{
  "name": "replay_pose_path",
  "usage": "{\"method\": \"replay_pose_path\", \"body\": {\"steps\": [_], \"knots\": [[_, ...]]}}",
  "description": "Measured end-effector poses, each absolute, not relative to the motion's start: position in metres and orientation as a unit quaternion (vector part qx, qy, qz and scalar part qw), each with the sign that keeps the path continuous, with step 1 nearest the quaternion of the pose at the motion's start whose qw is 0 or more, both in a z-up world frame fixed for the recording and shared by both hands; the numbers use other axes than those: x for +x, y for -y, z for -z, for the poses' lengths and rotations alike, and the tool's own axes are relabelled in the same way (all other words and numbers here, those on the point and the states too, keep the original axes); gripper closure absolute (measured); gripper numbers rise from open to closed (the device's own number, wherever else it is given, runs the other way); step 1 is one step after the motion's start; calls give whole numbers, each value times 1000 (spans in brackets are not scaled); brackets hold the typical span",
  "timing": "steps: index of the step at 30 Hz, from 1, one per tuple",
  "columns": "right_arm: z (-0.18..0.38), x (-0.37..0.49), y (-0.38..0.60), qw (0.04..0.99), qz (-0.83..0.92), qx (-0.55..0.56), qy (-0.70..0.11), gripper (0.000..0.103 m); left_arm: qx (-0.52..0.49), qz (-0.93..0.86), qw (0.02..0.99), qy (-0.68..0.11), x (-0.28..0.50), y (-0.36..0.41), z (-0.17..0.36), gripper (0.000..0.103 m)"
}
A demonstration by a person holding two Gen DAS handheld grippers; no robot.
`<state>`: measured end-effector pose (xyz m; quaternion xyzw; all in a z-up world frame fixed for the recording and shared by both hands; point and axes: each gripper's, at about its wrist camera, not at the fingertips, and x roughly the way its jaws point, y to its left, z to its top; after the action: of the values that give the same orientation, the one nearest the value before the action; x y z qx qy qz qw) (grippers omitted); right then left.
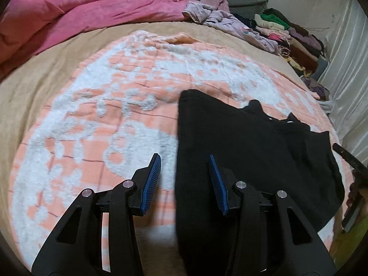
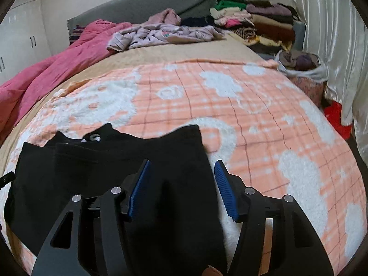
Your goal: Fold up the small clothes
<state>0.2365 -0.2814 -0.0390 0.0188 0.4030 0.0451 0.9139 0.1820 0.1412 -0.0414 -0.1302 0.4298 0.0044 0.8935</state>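
Note:
A black garment (image 1: 248, 142) lies partly folded on the peach-and-white blanket (image 1: 110, 119), with a white logo near its collar (image 2: 92, 138). My left gripper (image 1: 184, 156) hovers over the garment's left edge, and that edge runs between its blue pads (image 1: 150, 184) without either pad pressing on it. My right gripper (image 2: 182, 162) stands open over the garment (image 2: 115, 172) at its right edge, the cloth passing under the gap between its pads (image 2: 226, 195). Neither gripper holds anything.
A pink quilt (image 1: 69, 16) is bunched at the back left. Crumpled lilac clothes (image 2: 165, 34) and a stack of folded clothes (image 2: 264, 23) lie by the grey headboard (image 2: 149, 2). A bag of clothes (image 2: 301, 66) and a white curtain (image 2: 333, 34) border the bed's right side.

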Motion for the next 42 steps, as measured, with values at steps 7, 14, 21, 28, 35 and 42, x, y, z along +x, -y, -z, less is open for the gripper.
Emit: {"method": "replay_pose_path", "body": {"steps": [7, 14, 21, 28, 35, 42], "knots": [[53, 250, 283, 903, -56, 18, -425, 47, -118, 2, 893, -435, 191, -129, 48, 76], [56, 251, 279, 904, -74, 20, -421, 93, -102, -1, 903, -417, 185, -128, 41, 99], [26, 246, 295, 922, -73, 63, -376, 95, -105, -1, 924, -366, 171, -134, 11, 101], [50, 262, 302, 907, -46, 73, -411, 95, -103, -27, 915, -390, 181, -146, 30, 103], [69, 261, 296, 903, -15, 48, -428, 76, -90, -27, 907, -410, 176, -143, 46, 103], [64, 236, 304, 904, -3, 56, -424, 55, -80, -34, 911, -402, 169, -139, 39, 101]]}}
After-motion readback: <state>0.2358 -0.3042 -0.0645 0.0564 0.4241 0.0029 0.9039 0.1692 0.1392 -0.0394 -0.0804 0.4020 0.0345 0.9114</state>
